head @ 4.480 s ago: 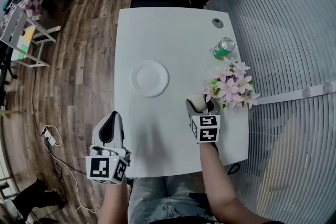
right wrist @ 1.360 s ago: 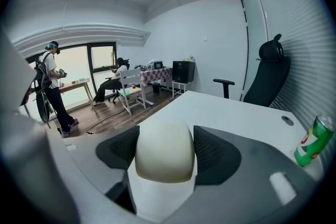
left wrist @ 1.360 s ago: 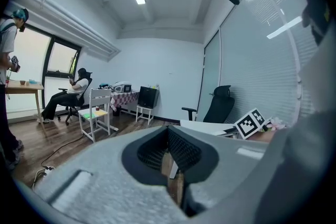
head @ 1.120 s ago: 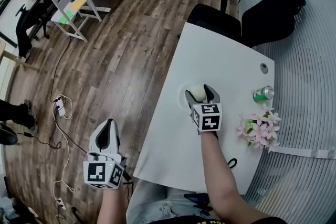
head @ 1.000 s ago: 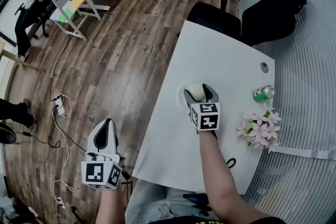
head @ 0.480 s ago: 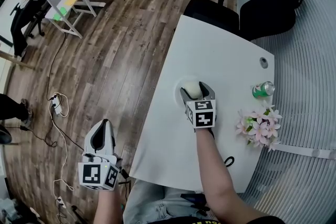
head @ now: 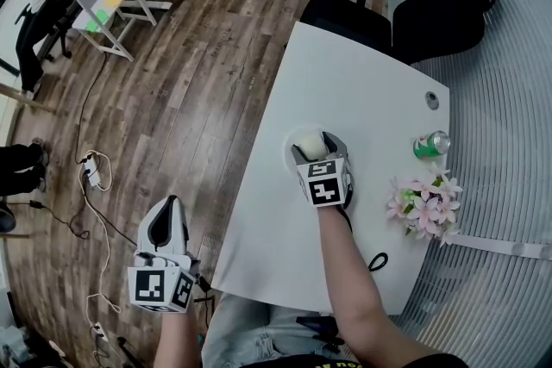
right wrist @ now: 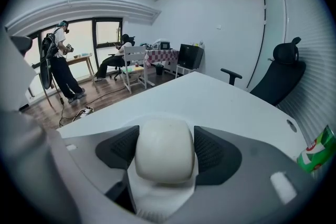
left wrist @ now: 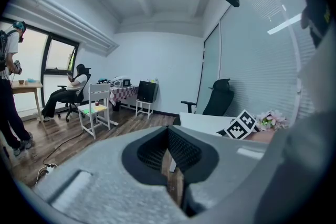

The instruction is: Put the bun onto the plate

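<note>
The left tool (head: 169, 215) hangs off the table's (head: 362, 82) near-left corner, over the wood floor (head: 190, 82). Its jaws are pressed together with nothing between them. It looks parked there on purpose, since a one-tool job only needs it out of the way.

The white plate (head: 287, 152) lies near the table's left edge, straight under the tip of the right tool (head: 312, 152). That tool pinches the pale, round bun (head: 308, 144) from both sides, with the dark pads (right wrist: 210, 152) snug against its flanks. The grip sits low on the bun, so the domed top (right wrist: 164, 149) stands clear and is not crushed. The bun sits over the plate's middle. I cannot tell whether its underside touches the plate yet.

My read is that the carry is finished and letting go is the step in hand. Spreading the jaws gently should matter, as a soft bun may cling to a pad or roll.

Well off to that tool's right stand a green can (head: 431, 144) and pink flowers (head: 423, 201), far enough not to interfere.
</note>
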